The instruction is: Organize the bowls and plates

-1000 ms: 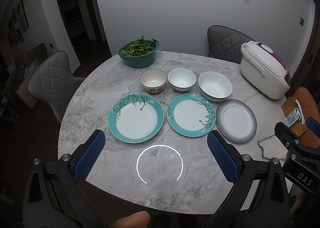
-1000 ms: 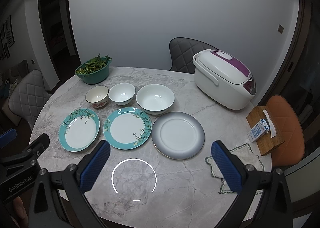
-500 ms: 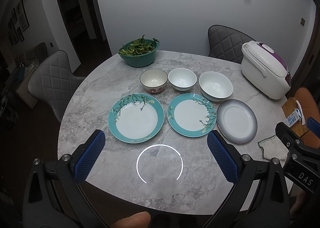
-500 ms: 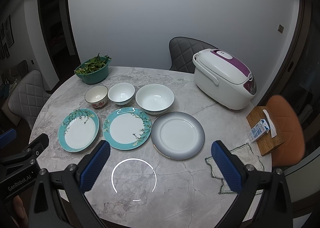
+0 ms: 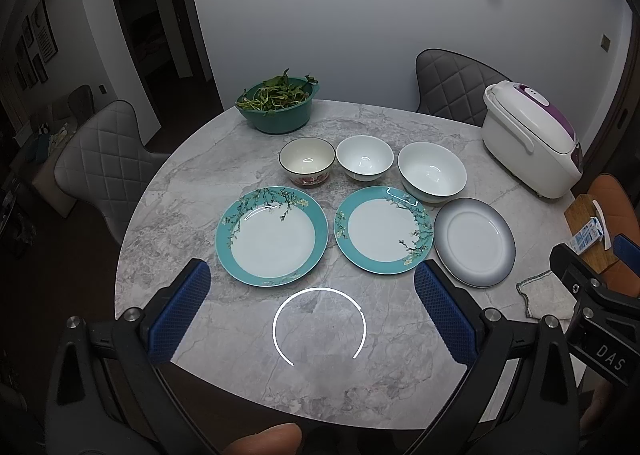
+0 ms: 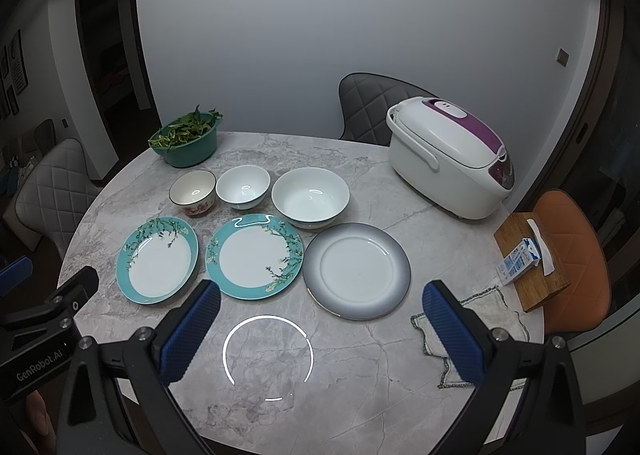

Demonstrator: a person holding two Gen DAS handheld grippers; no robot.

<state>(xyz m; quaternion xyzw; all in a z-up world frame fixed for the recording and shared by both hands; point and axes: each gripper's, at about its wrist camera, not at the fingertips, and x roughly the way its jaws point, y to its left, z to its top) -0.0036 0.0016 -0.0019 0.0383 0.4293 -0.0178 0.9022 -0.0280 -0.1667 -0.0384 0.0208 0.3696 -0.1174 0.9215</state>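
Observation:
Three plates lie in a row on the round marble table: a teal floral plate on the left, a second teal floral plate in the middle, a grey-rimmed plate on the right. Behind them stand a floral bowl, a small white bowl and a large white bowl. My left gripper is open and empty above the table's near edge. My right gripper is open and empty, nearer the grey-rimmed plate.
A teal bowl of greens stands at the back left, a white and purple rice cooker at the back right. A cloth lies at the right edge by a wooden board with a carton. Chairs surround the table.
Both views have shifted very slightly. The dishes have not moved and both grippers stay open.

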